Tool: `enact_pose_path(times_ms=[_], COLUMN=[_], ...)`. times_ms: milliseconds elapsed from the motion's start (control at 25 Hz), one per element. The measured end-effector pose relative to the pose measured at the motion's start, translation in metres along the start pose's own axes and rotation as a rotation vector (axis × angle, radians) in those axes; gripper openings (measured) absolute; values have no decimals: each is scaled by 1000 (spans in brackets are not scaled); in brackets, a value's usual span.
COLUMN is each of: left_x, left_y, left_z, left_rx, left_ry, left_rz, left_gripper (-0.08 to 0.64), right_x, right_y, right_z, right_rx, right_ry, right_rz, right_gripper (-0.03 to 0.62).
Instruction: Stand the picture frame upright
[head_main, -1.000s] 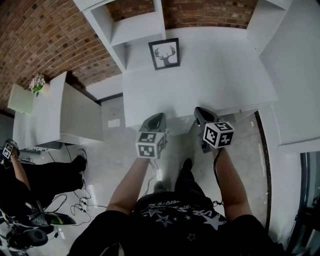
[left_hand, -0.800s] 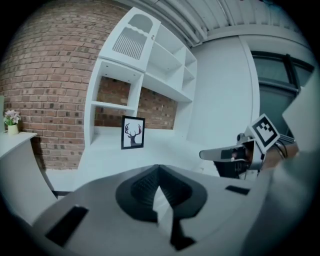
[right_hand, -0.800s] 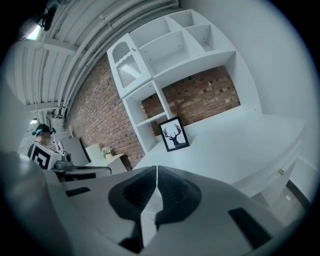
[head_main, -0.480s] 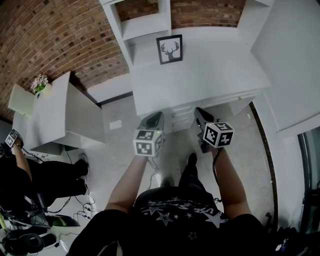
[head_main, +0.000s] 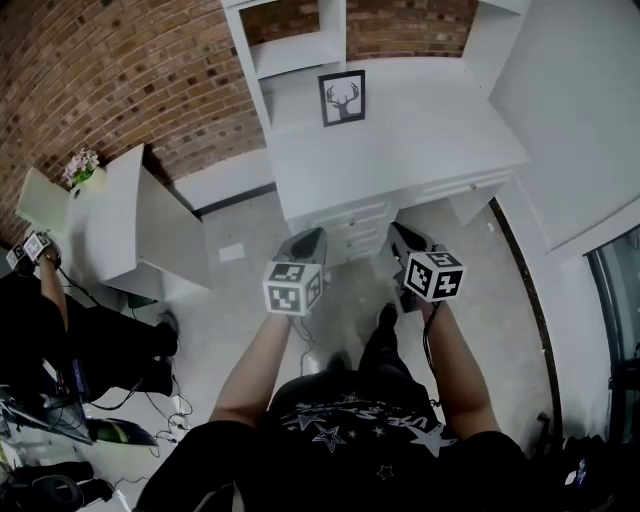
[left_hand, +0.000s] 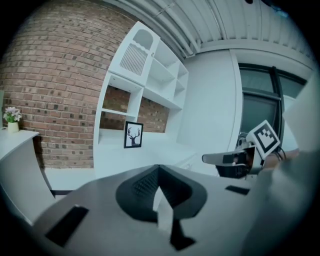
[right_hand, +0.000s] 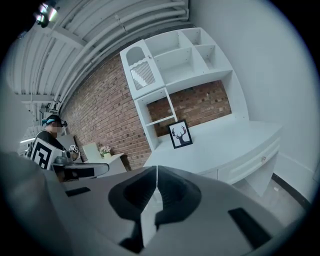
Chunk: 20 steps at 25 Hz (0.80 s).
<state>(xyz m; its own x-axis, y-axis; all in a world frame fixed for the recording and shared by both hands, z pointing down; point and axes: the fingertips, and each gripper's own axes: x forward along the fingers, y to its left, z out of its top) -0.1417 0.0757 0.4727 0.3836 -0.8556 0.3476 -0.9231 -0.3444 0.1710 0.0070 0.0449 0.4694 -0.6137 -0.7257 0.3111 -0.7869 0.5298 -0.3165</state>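
The black picture frame (head_main: 342, 98) with a deer-antler print stands upright at the back of the white desk (head_main: 420, 140), against the shelf unit. It also shows as a small picture frame (left_hand: 133, 135) in the left gripper view and as the picture frame (right_hand: 180, 134) in the right gripper view. My left gripper (head_main: 308, 240) and right gripper (head_main: 400, 232) hang over the floor in front of the desk, well short of the frame. Both are shut with nothing between the jaws; the left gripper (left_hand: 159, 169) and the right gripper (right_hand: 156, 172) each show closed jaws.
A white shelf unit (head_main: 290, 45) rises at the desk's back left. Desk drawers (head_main: 350, 225) face me. A low white table (head_main: 140, 225) with a small flower pot (head_main: 78, 165) stands to the left by the brick wall. Another person (head_main: 40, 320) sits at far left, with cables on the floor.
Both grippers and my view have drawn back from the desk, whose drawer fronts now show. The frame has stayed upright in the same place. Both grippers have stayed shut.
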Motion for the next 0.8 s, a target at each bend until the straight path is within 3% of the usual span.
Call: enact_pose_path(times_ms=[320, 800], left_x=[-28, -40], left_y=[-4, -2], left_z=[-16, -22], left_rx=[-21, -32], left_ry=[27, 37], left_rz=[-65, -75], left_gripper=[18, 18], right_x=[-17, -27], right_y=[25, 38], right_z=[-29, -43], right_rx=[-13, -25], right_ry=[45, 73], right_rz=[-42, -45], right_gripper=[17, 17])
